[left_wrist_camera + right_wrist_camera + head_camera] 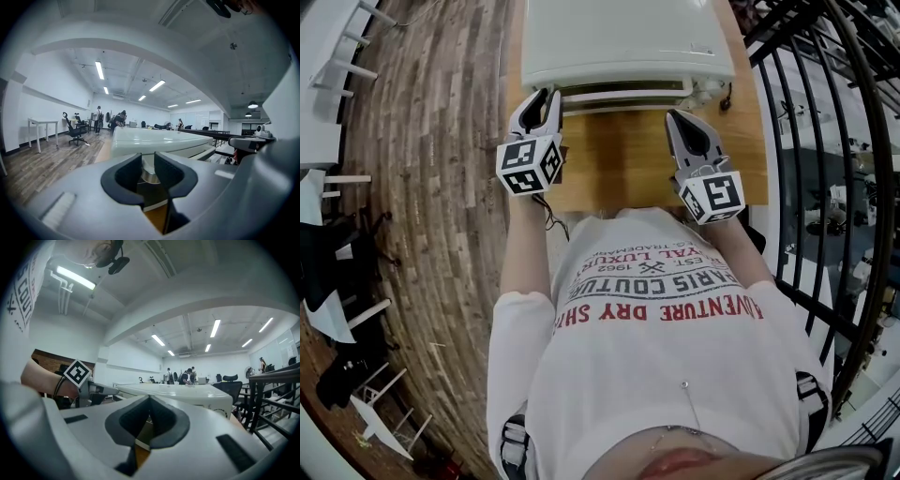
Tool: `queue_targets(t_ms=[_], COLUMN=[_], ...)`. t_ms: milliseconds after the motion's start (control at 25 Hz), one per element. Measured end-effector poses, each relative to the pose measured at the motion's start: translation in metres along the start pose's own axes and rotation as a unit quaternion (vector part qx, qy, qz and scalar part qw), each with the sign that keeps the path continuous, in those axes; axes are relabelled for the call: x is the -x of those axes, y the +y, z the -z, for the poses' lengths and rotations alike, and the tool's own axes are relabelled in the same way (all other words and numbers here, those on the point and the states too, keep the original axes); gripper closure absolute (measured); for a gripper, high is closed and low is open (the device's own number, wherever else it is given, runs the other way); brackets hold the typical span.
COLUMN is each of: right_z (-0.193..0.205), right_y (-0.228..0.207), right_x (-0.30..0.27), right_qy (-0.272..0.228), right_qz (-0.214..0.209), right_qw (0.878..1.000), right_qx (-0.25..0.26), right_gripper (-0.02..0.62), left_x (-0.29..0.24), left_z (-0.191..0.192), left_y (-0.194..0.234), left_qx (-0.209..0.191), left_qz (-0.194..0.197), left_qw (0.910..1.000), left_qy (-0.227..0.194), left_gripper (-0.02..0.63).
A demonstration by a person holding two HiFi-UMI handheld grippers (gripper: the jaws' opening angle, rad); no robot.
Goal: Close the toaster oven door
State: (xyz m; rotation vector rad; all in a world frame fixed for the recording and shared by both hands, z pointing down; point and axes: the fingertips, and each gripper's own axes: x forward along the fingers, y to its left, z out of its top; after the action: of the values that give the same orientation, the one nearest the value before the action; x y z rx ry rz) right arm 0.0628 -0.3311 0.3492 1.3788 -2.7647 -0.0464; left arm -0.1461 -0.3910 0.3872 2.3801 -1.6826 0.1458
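A white toaster oven stands at the far end of a wooden table. Its front faces me, with a long bar handle across it, and the door looks upright against the oven. My left gripper is just before the front's left end. Its jaws stand a little apart with nothing between them, and the oven shows beyond the left gripper. My right gripper hovers short of the front's right part, its tips together. In its own view the right gripper is empty, with the oven ahead.
A black metal railing runs close along the table's right side. Wood plank floor lies to the left, with white furniture and dark office chairs beyond. A thin black cable hangs at the table's near edge. Several people stand far off across the room.
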Motion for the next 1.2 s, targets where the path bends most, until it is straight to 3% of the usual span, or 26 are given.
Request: queue_targets(t_ms=[280,480,720,960,1200], right_z=[-0.007,-0.008,-0.007,-0.003,0.001], right_y=[0.002,0.002,0.010,0.016,0.019], right_x=[0.007,0.011,0.015,0.018,0.022], right_qy=[-0.003,-0.006,-0.001,0.006,0.018], right_qz=[0.002,0.004,-0.003,-0.007,-0.008], right_qw=[1.000,1.000,1.000,1.000,1.000], right_qx=[0.004,0.001,-0.001,-0.004,-0.007], right_gripper=[0.609,0.609,0.609,0.609,0.609], left_x=[0.001,0.017,0.043,0.060,0.079], left_z=[-0.003,-0.019,-0.023,-0.012,-0.011], left_y=[-0.001,-0.016,-0.041,-0.057,-0.071], left_qx=[-0.017,-0.034,-0.070,-0.051,-0.064], left_qz=[-0.004,0.004,0.022,0.037,0.063], left_qw=[0.9997,0.9994,0.9971,0.9977,0.9949], left_qy=[0.019,-0.011,-0.021,-0.022,-0.044], left_gripper=[0.512,0.515,0.580,0.594,0.595])
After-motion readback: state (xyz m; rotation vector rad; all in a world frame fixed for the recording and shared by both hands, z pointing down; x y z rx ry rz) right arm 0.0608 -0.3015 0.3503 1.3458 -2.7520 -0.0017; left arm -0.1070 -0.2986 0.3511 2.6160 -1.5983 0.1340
